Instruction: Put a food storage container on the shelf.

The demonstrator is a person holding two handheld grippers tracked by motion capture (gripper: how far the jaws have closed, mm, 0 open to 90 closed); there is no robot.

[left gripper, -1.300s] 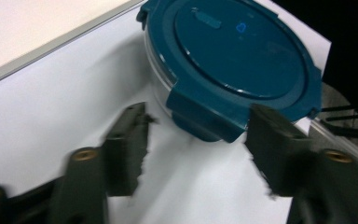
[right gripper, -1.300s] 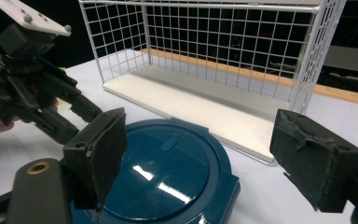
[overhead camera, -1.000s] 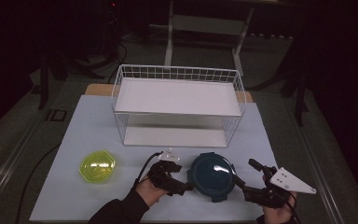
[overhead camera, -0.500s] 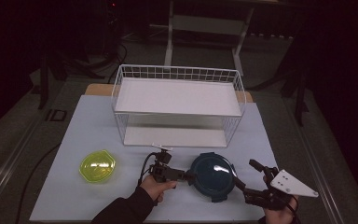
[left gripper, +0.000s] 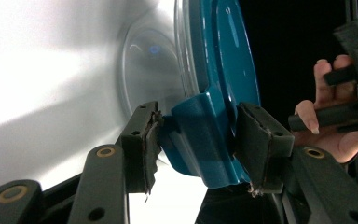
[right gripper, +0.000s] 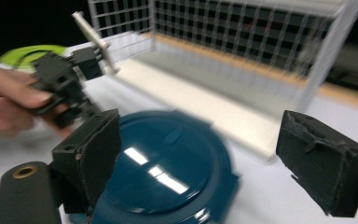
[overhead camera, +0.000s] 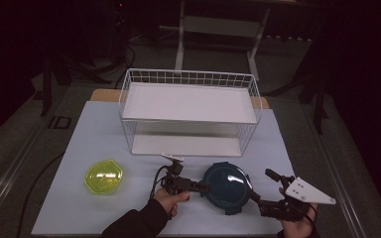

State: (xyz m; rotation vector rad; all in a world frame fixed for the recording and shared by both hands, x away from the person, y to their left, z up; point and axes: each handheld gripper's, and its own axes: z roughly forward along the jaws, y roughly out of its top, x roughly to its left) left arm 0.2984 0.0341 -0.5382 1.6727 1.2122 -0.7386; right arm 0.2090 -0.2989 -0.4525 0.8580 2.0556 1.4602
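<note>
- Two grippers closing in on one teal lidded container, sitting on the white table just in front of the wire shelf rack.
- Left gripper clamped across a teal latch tab at the container's edge, pads pressing both faces.
- Right gripper spread wide, nothing held, hovering above the lid from the near right.
- Lid apparently seated, latch gripped but not visibly popped: early going, opening probably ahead.
- Yellow-green container well to the left, untouched.
</note>
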